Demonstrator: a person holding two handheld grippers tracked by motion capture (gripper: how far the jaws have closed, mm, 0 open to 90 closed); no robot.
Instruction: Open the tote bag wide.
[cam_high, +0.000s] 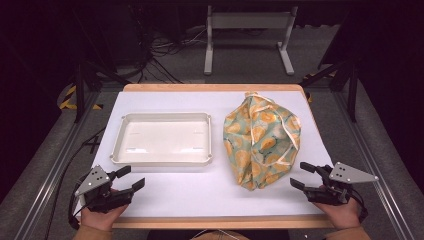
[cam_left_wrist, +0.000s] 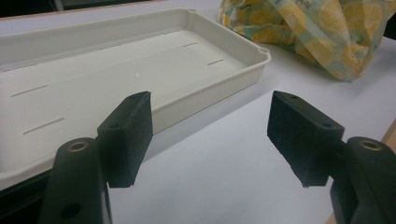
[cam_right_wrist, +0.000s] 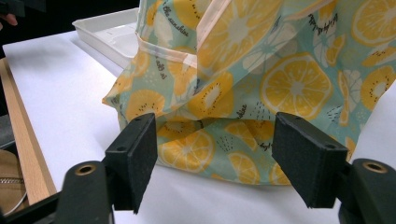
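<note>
Resting at the near edge of the white-covered wooden table (cam_high: 165, 192), both hand-held tools wait with jaws spread and nothing between them. The left gripper (cam_high: 131, 178) sits at the near-left corner, angled toward the shallow cream plastic tray (cam_high: 162, 160), which lies empty on the left half of the table. In the left gripper view its 2 black pads (cam_left_wrist: 133, 135) stand wide apart, framing bare tabletop just beside the tray's near rim (cam_left_wrist: 205, 91) — close, but not touching it.

The right gripper (cam_high: 303, 175) is likewise open, and it points at the near end of the soft fabric bag printed with yellow citrus slices on pale teal (cam_high: 260, 140). That bag stands slumped on the right half of the table, well apart from the near edge, its pale drawstring trim looping over the top. In the right gripper view the bag (cam_right_wrist: 243, 88) rises just beyond the spread jaws, with its folded lower hem lined up between them — so this hand seems placed to take the cloth first.

My reading is that the work lies between bag and tray: the bag is set beside the tray so contents, if any, can be moved across, while the left tool stays near the tray to steady or receive. Whether the bag holds anything cannot be told, though it looks bulky.
</note>
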